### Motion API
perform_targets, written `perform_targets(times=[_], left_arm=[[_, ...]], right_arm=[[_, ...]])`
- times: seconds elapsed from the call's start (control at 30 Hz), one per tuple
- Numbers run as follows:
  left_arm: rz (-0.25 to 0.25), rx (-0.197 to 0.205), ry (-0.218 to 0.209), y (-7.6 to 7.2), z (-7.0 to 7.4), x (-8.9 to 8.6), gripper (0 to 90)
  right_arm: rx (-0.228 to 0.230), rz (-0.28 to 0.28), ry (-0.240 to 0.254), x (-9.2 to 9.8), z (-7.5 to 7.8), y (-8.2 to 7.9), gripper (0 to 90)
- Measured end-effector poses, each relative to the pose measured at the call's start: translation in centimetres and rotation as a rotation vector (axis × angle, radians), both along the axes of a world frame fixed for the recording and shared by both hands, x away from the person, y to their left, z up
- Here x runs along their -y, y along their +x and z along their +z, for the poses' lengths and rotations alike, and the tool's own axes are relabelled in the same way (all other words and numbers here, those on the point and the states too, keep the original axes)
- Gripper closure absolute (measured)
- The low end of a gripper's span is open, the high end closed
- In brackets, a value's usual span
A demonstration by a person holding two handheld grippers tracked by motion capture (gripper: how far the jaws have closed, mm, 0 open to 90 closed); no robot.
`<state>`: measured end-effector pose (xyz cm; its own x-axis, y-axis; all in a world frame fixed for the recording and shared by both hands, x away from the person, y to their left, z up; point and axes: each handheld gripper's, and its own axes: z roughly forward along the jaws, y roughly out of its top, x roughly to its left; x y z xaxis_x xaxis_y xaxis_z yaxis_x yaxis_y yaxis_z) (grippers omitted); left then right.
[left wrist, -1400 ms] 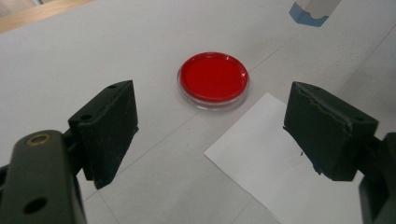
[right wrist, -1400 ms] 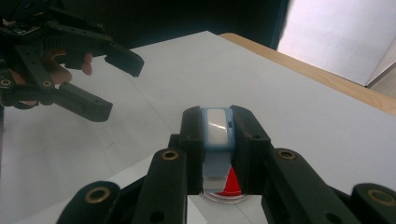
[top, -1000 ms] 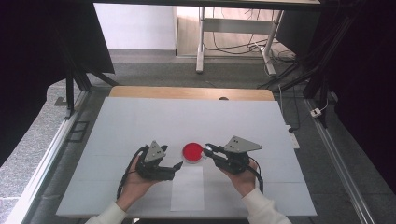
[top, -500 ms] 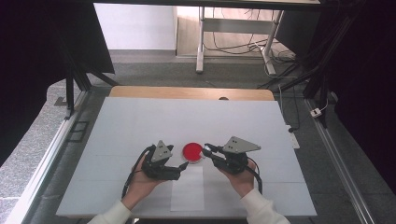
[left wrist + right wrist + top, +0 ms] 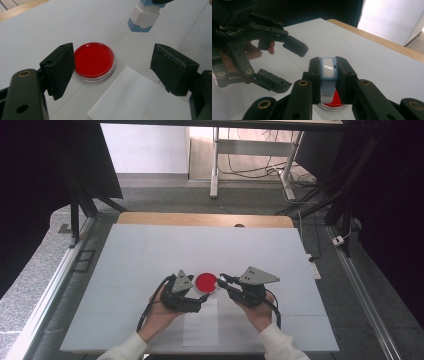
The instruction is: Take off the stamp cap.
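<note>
A round red dish (image 5: 206, 282) with a clear rim lies on the white table (image 5: 150, 250), between my two grippers. In the left gripper view the dish (image 5: 93, 60) sits just inside the left jaw; my left gripper (image 5: 113, 48) is open wide and touches nothing. My right gripper (image 5: 328, 65) is shut on a small blue and white piece (image 5: 328, 71), held above the near edge of the dish (image 5: 332, 100). That piece (image 5: 143, 16) hangs beyond the dish in the left gripper view. From above, the left gripper (image 5: 200, 296) and right gripper (image 5: 223, 280) flank the dish.
A white paper sheet (image 5: 202, 325) lies on the table in front of the dish, toward the person. A wooden strip (image 5: 205, 219) runs along the table's far edge. Metal frame legs and cables (image 5: 280, 175) stand beyond the table.
The left gripper has slid right, closer to the red dish. The right gripper and its blue and white piece have stayed put.
</note>
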<state>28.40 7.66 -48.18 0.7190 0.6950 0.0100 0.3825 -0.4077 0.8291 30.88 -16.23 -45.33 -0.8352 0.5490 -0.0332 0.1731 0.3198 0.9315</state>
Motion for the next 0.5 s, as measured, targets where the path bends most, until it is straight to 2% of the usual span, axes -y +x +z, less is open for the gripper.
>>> perform_targets(times=[0.5], left_arm=[[-0.002, 0.004, 0.004, 0.4, -0.4, 1.5, 21.4]], right_arm=[[0.004, -0.001, 0.004, -0.2, -0.1, 0.0, 74.8]])
